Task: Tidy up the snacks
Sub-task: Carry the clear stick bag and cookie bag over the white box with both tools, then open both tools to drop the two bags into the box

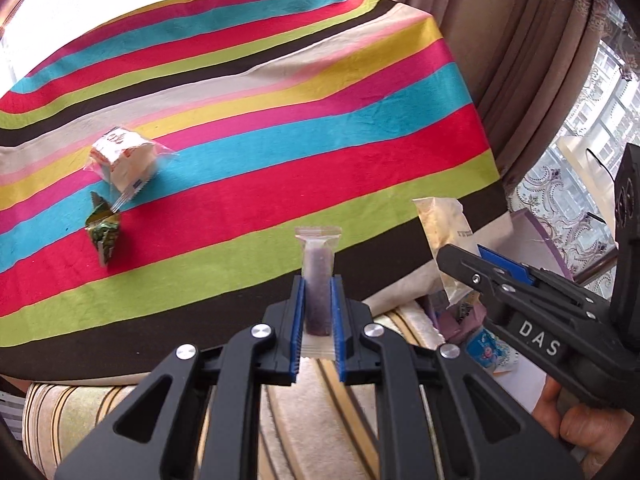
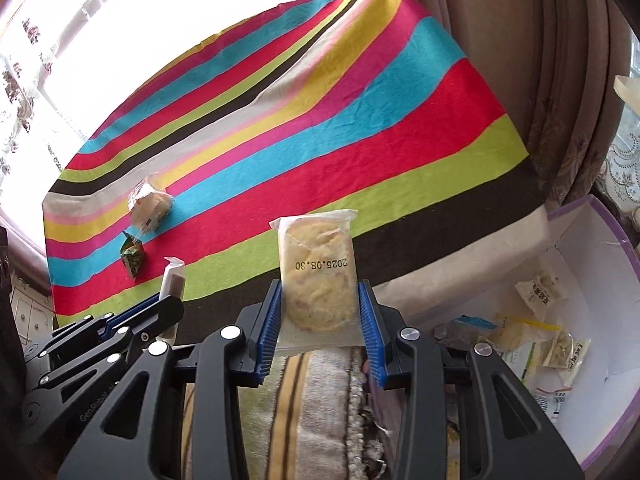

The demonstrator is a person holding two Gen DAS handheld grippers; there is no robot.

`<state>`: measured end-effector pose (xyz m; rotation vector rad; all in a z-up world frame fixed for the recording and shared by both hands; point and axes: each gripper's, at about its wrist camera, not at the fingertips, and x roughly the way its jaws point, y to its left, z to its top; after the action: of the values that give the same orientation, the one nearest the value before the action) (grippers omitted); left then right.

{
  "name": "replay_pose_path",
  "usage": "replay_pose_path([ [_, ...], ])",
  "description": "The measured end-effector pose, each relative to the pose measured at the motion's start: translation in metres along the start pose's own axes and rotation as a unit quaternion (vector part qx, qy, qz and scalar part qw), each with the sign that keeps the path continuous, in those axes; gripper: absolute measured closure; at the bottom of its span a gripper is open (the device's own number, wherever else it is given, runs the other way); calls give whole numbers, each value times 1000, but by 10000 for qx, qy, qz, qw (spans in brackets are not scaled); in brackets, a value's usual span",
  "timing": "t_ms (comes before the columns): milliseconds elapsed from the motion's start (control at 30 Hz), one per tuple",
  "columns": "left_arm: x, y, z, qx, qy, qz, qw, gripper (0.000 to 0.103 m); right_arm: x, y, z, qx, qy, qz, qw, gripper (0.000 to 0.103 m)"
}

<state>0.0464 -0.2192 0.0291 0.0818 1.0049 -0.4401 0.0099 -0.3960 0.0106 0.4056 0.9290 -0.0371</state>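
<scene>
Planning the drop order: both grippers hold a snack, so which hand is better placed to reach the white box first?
Right, probably. The right gripper, clamping the cookie packet, is beside the white box; the left gripper sits farther away.

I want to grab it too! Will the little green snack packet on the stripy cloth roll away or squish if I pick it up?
The green packet looks crumpled and flat-sided, so it probably won't roll. Its wrinkled foil suggests it bends and crinkles easily. It seems small and likely light, so pinch gently.
</scene>
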Motion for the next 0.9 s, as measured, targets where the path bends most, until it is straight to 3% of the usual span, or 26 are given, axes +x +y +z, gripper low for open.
replay_pose_path([
  [500, 12, -91, -17, 783, 436, -941, 9915, 90, -39, -115, -21, 824, -170, -655, 9943, 66],
  [833, 16, -111, -27, 1010, 627, -1177, 9859, 88, -48, -135, -30, 1054, -224, -788, 9911, 66],
  [900, 15, -111, -27, 1015, 614, -1250, 9850, 81, -49, -135, -30, 1079, -240, -802, 9906, 64],
])
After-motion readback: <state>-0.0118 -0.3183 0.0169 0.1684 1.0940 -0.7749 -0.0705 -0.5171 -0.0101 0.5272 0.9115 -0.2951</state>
